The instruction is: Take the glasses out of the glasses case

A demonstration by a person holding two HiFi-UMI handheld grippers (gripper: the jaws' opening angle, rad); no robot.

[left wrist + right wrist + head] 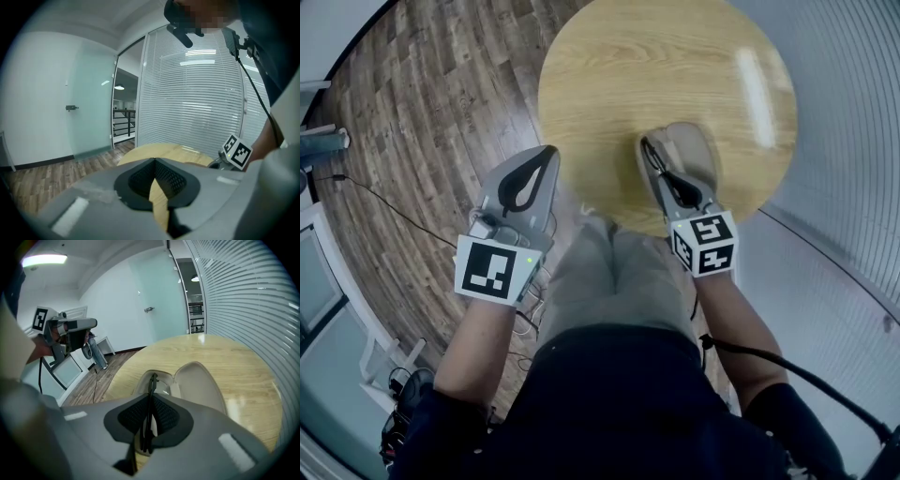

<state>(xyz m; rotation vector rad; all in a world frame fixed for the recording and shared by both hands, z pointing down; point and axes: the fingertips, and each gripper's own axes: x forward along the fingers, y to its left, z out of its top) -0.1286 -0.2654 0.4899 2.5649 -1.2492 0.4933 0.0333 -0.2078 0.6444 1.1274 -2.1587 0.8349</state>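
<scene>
Round pale-wood worktop (675, 66) over plank floor. Left gripper (547, 152): off the worktop's edge, above the floor, jaws tip to tip, nothing between them. Right gripper (151, 401): angled down over the near worktop edge, jaws closed to a narrow gap on the glasses. Beige oval hinged glasses case (199, 380): lying open on worktop, lid tipped back. Thin black-framed glasses (152, 380): edge-on between the right jaws, far end over the case's lower shell; lifted clear or not, cannot tell
</scene>
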